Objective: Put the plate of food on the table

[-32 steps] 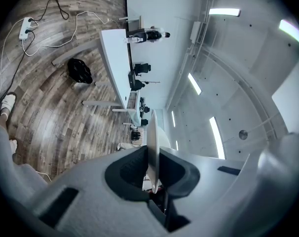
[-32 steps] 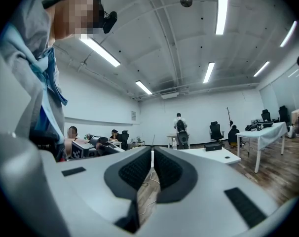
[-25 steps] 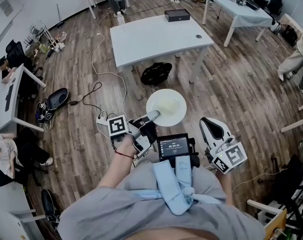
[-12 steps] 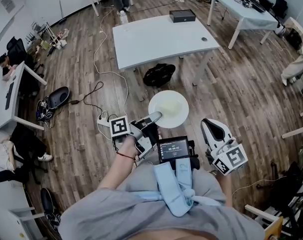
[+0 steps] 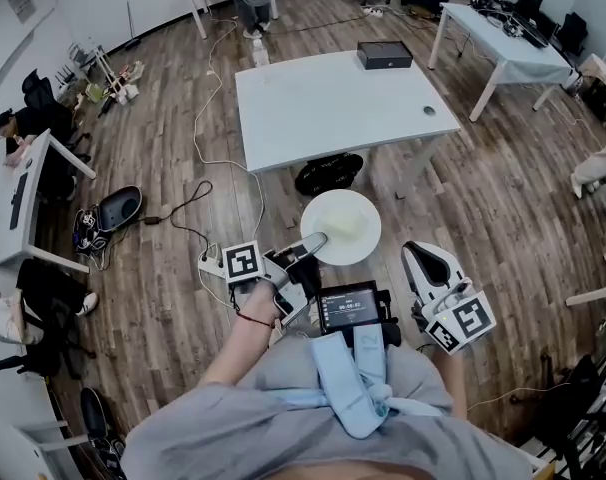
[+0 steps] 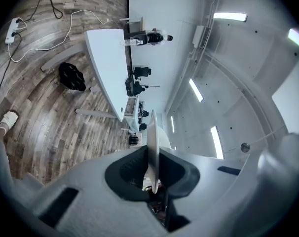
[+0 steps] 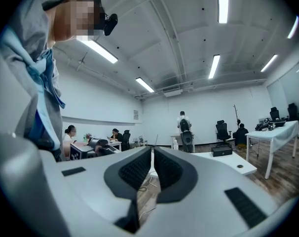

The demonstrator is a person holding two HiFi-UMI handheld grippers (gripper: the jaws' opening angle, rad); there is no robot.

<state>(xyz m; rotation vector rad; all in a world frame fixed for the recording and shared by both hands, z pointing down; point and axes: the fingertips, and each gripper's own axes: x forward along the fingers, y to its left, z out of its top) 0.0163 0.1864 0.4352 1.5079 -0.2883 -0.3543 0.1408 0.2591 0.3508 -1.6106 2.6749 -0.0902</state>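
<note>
White plate with pale cream food. At twelve o'clock, white table, black box, black bag. Floor — brown wood planks. Left gripper and right gripper — light grey, black-and-white square markers.

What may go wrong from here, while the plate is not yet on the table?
1. The left claw pinches the plate only at one rim, above the floor; it may tilt and spill the food.
2. A black bag lies on the floor by the table, in the way; the person might trip on it.
</note>
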